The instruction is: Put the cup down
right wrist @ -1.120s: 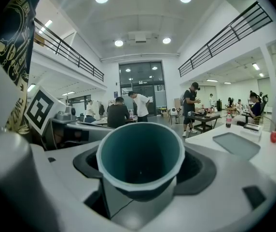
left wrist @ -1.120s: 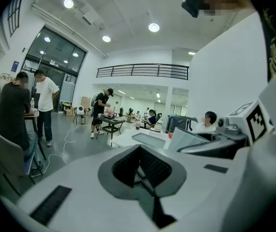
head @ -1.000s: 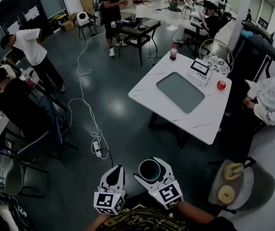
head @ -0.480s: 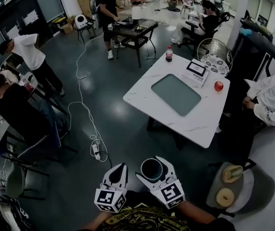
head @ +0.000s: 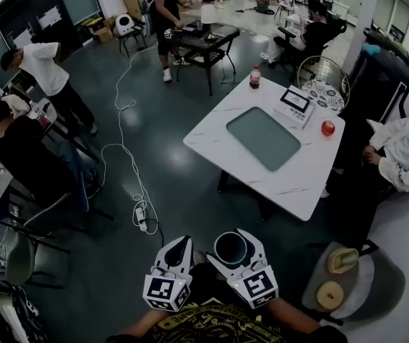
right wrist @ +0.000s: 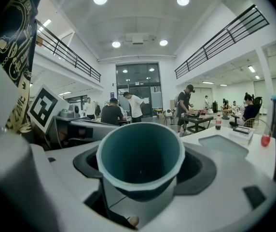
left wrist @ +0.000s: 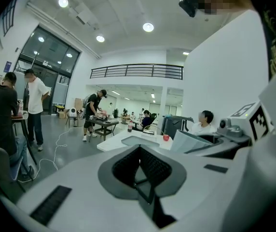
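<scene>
a: right gripper (head: 230,239) status?
b: clamped on the teal cup (right wrist: 139,151), upright, over the floor. left gripper (head: 180,244) jaws together, empty.
a: change?
b: little. the cup stays gripped and the white table (head: 212,140) is still well apart. put-down not begun; approach needed, in my judgement.

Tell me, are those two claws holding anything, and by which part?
The right gripper clasps a teal cup by its side walls, below the rim, mouth up. The left gripper has its jaws together, with nothing between them.
</scene>
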`<action>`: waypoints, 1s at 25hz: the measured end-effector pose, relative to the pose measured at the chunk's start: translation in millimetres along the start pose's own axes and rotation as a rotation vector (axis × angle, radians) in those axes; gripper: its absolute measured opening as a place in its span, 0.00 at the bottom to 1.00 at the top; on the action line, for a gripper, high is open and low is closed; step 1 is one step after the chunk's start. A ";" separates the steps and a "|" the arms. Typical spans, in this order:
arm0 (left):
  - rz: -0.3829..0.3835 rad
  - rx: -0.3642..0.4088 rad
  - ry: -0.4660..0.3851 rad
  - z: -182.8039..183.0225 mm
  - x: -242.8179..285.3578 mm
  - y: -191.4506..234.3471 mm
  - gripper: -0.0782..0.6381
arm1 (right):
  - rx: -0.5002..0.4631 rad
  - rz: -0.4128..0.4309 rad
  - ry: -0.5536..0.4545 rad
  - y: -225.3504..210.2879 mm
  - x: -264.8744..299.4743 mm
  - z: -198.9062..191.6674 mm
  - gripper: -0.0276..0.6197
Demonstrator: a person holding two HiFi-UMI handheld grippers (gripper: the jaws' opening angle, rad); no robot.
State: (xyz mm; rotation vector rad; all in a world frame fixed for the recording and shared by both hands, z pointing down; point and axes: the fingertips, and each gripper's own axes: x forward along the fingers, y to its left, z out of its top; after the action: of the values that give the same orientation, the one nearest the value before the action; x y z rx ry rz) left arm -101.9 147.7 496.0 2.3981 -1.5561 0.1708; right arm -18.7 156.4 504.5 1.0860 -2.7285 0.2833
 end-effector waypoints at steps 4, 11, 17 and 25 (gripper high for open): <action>-0.002 0.008 0.007 0.3 6.6 0.7 0.12 | 0.005 -0.013 0.010 -6.6 0.5 -1.9 0.63; -0.030 0.029 0.016 4.5 30.2 -1.9 0.12 | 0.011 -0.033 0.016 -25.3 8.6 -0.5 0.63; -0.046 0.034 0.031 10.9 57.1 8.6 0.12 | 0.023 -0.055 0.023 -46.8 25.9 5.3 0.63; -0.078 0.044 0.043 25.1 105.0 27.3 0.12 | 0.030 -0.104 0.042 -83.8 55.6 16.3 0.63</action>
State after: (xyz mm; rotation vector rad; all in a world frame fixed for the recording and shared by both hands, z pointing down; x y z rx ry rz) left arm -84.5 37.9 502.5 2.4670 -1.4520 0.2413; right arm -2.1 56.1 511.3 1.2111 -2.6289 0.3285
